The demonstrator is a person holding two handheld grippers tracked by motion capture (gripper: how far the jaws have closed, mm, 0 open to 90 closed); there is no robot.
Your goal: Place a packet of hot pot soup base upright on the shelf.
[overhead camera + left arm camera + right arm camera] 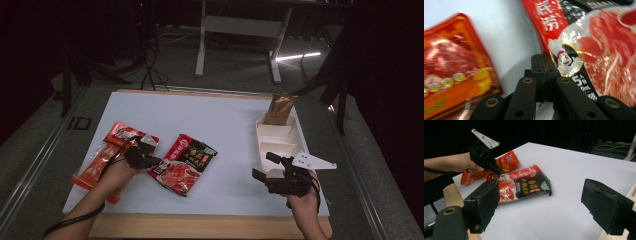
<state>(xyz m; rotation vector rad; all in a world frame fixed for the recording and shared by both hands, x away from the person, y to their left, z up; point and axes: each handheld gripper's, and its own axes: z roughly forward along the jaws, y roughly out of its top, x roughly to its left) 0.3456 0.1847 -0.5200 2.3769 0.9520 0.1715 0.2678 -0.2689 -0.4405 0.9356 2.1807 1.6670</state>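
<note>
A: So, left gripper (150, 161), what's it doing?

B: Jaws clenched tight, pads meeting edge to edge in the left gripper view, tips down at the table (225, 120) right by the near corner of the red-black pouch (186, 162). Nothing sits between the pads as far as I can see, though that view is blurry, so a thin edge of foil could be in there; can't rule it out.

A: Where's the pouch itself?

B: Flat on the white table, left of centre, lying diagonal. Chef logo end is nearest the left gripper's tips. An orange pouch (112, 155) lies just beside it on the left, partly under the person's left hand (120, 172).

A: And the right gripper (272, 172)?

B: Released. Jaws stand wide apart in the right gripper view, bare table between them, pointing across toward the red-black pouch, well apart from it. It sits at the near right, just beside the white tray (295, 131).

A: Anything in the tray?

B: A brown pouch (280, 108) stands upright in the far compartment. Other compartments look bare.
</note>
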